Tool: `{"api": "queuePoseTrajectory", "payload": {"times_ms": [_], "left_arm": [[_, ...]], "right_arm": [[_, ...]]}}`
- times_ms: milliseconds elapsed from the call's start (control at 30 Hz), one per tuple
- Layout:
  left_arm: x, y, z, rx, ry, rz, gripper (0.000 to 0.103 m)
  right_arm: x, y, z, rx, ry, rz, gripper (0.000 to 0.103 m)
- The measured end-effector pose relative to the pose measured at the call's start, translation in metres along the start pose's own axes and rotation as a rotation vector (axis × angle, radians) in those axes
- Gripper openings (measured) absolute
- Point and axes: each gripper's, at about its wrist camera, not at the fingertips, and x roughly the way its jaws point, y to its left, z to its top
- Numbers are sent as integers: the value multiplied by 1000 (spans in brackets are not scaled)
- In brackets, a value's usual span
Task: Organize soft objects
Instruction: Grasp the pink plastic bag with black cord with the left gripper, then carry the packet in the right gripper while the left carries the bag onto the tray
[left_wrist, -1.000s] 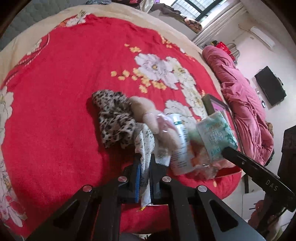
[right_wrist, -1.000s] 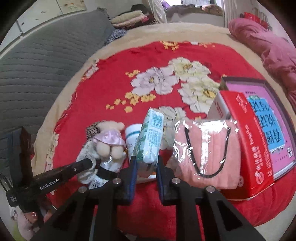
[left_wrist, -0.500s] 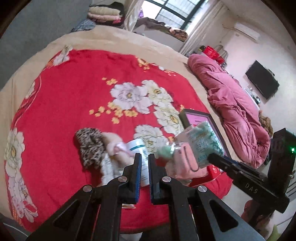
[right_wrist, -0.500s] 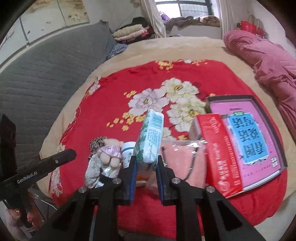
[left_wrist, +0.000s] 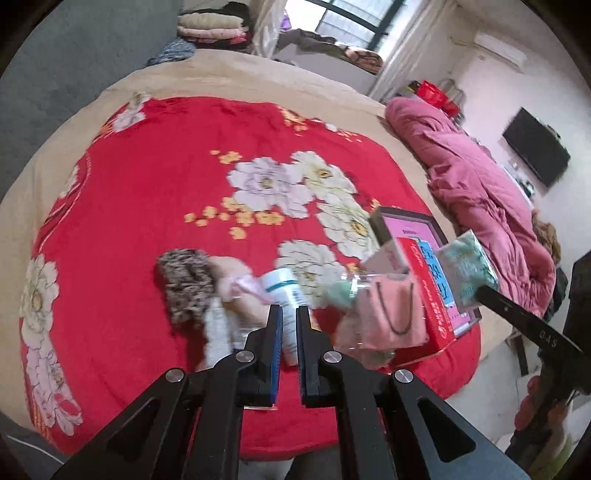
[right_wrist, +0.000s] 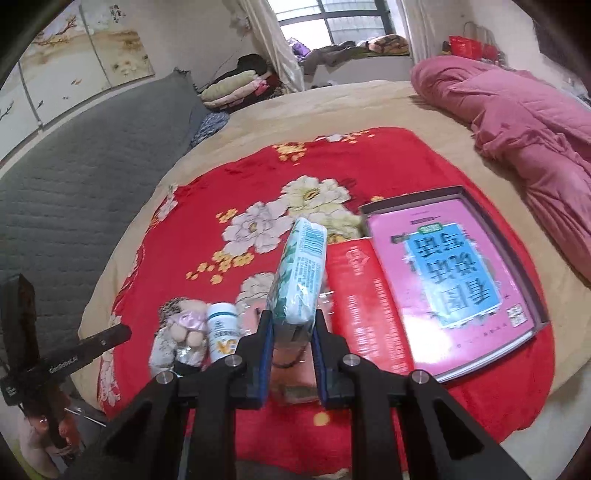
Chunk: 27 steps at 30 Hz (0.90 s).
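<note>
The right gripper (right_wrist: 291, 328) is pinching the tissue pack (right_wrist: 301, 273), which is sticking out beyond its fingertips; the left gripper (left_wrist: 289, 314) is closing on nothing.

My two black grippers, seen from their own cameras

My left gripper (left_wrist: 289, 314) has flat black fingers (left_wrist: 274, 332) lined with blue pads, on angular black arms with triangular cut-outs and four round silver screws (left_wrist: 245, 356). My right gripper (right_wrist: 291, 321) is built the same way, black with blue pads and silver screws (right_wrist: 349, 359). From the side, white lettering runs along each one's black finger: "GenRobot.AI" on the left, "DAS" on the right.
</note>
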Motion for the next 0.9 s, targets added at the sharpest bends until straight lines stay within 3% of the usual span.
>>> {"api": "queuePoseTrajectory", "payload": {"times_ms": [200,467,700,900], "left_arm": [[23,-49,6,67,23,-35,7],[66,-86,-7,92,126,-99,8],[89,-93,-7,76,151,-121,51],[111,-95,-5,63,178,-125,51]], "right_arm": [[-11,-35,4,24,-11,-25,20],[-15,-69,2,46,-15,-52,20],[-14,-87,-1,65,-7,-70,20],[-8,-98,0,76,-2,-87,20]]}}
